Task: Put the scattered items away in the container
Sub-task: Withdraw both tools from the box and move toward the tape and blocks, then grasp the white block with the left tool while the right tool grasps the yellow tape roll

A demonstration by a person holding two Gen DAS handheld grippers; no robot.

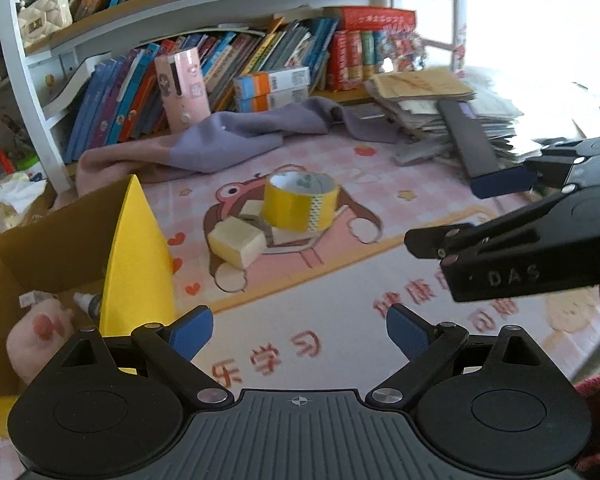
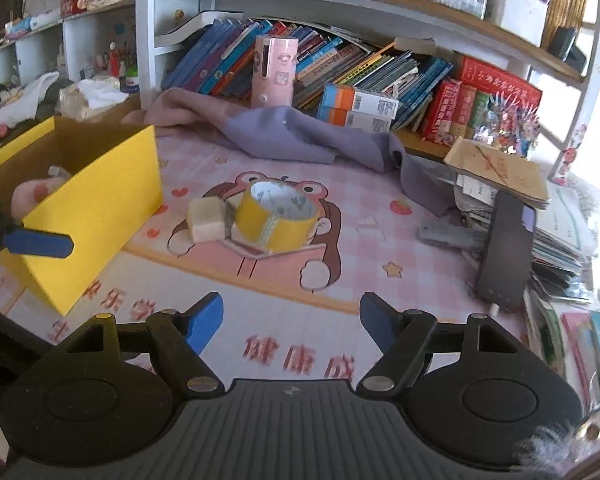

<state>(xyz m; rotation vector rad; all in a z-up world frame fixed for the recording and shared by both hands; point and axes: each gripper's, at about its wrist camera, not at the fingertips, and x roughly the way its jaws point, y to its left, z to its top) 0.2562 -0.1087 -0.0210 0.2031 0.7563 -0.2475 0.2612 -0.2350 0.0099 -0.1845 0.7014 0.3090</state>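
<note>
Both grippers, left gripper (image 1: 299, 330) and right gripper (image 2: 291, 318), gape empty; best go straight for the far tape roll (image 2: 275, 216), then left to the yellow box (image 2: 100, 216).

Your left wrist view cuts the yellow box (image 1: 136, 248) at its left edge, so you see only part of the interior. Inside, the pink plush toy (image 1: 40, 336) is partly covered by the left gripper (image 1: 300, 332) body, and the small white-capped bottle (image 1: 88, 302) shows only its top behind the box wall.

The right gripper (image 1: 452, 216) enters that view from the right edge; its rear is cut off.

In your right wrist view, only one blue fingertip (image 2: 40, 242) of the left gripper shows at the left edge. The printed characters on the pink desk mat (image 2: 380, 240) are blurred. Book spine lettering is too small to read.
</note>
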